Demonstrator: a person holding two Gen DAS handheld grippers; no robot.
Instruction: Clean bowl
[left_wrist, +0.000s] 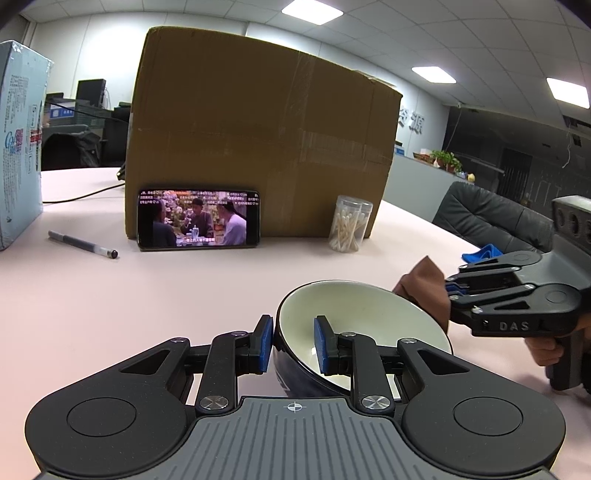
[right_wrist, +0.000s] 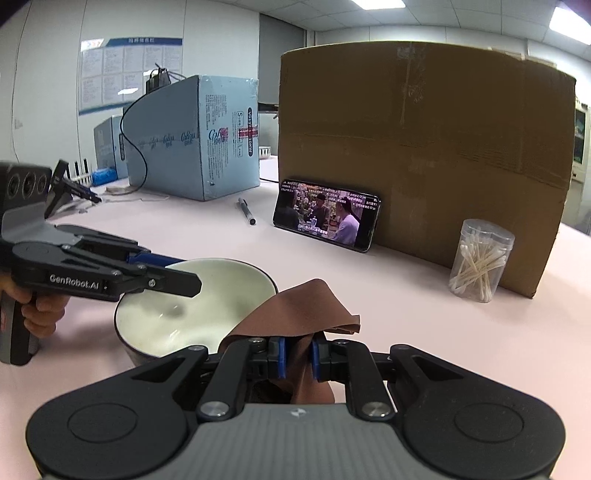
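Note:
A bowl (left_wrist: 369, 314), white inside and dark outside, sits tilted on the pink table; it also shows in the right wrist view (right_wrist: 207, 295). My left gripper (left_wrist: 293, 345) straddles the bowl's near rim, one blue pad outside and one inside, shut on it. My right gripper (right_wrist: 297, 356) is shut on a brown cloth (right_wrist: 299, 310), held just right of the bowl's rim. The cloth (left_wrist: 424, 284) and the right gripper (left_wrist: 452, 290) also show at the bowl's far right edge in the left wrist view.
A large cardboard box (left_wrist: 258, 140) stands at the back with a phone (left_wrist: 198, 218) playing video leaning on it. A clear jar of cotton swabs (left_wrist: 349, 223) stands right of the phone. A pen (left_wrist: 83, 244) and a blue box (left_wrist: 18, 140) lie left. A blue cloth (left_wrist: 480, 253) lies at the table's right edge.

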